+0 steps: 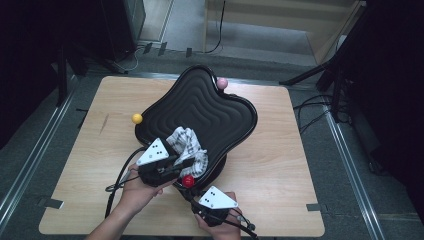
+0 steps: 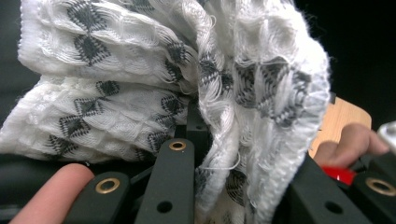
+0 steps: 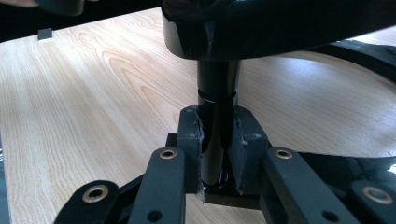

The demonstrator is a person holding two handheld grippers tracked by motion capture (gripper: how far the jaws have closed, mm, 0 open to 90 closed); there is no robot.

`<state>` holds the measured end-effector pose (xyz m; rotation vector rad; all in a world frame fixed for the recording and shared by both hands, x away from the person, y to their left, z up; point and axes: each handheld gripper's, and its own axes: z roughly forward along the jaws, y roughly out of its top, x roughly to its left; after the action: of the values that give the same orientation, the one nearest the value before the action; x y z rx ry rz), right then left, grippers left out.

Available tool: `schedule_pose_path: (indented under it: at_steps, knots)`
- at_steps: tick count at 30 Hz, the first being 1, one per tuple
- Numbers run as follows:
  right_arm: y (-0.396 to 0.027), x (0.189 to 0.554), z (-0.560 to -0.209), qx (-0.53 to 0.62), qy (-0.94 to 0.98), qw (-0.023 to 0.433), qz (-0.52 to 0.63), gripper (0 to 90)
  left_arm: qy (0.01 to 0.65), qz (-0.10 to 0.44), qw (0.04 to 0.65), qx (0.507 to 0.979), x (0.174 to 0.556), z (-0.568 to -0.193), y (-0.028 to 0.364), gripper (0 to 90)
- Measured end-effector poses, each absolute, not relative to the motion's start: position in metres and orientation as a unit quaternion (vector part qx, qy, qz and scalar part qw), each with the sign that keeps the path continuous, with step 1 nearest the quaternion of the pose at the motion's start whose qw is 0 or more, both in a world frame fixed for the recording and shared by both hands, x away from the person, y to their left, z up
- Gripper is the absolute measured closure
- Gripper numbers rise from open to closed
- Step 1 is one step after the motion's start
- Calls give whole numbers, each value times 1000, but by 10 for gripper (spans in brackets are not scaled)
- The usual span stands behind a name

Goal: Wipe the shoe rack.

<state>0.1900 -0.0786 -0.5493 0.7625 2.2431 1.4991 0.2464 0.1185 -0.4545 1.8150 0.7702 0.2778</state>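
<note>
Clamping a bunched cloth (image 1: 187,145), the left claw (image 1: 182,162) presses it onto the black tray's (image 1: 220,107) near edge, cloth spreading up and ahead of its tips. The right claw (image 3: 218,149) is clamped on the tray's upright post (image 3: 217,102), which rises straight between its pads above the tabletop (image 1: 280,165). Wiping likely runs away across the tray; the left hand (image 1: 137,192) is nearer the cloth.

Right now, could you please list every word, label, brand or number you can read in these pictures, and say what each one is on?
There is no readable text.
The grey plates on the left gripper and right gripper carry black dots, not letters.
The cloth has a woven dark diamond pattern, no writing.
The black tray, its post and the wooden table show no label.
</note>
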Motion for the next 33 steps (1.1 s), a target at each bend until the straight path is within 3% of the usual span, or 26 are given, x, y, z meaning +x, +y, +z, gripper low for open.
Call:
schedule_pose_path:
  at_steps: [18,24,28,33]
  knots:
    - [-78,190,-549,267,788,167,529,761,270,142,515,801,297,-405,55,778]
    - [-78,191,-549,267,788,166,529,761,262,156,516,800,313,-390,30,775]
    - [-79,191,-549,266,789,166,529,761,282,126,540,783,325,-385,18,772]
    - [-78,190,-549,268,789,164,528,761,283,130,544,779,325,-385,12,772]
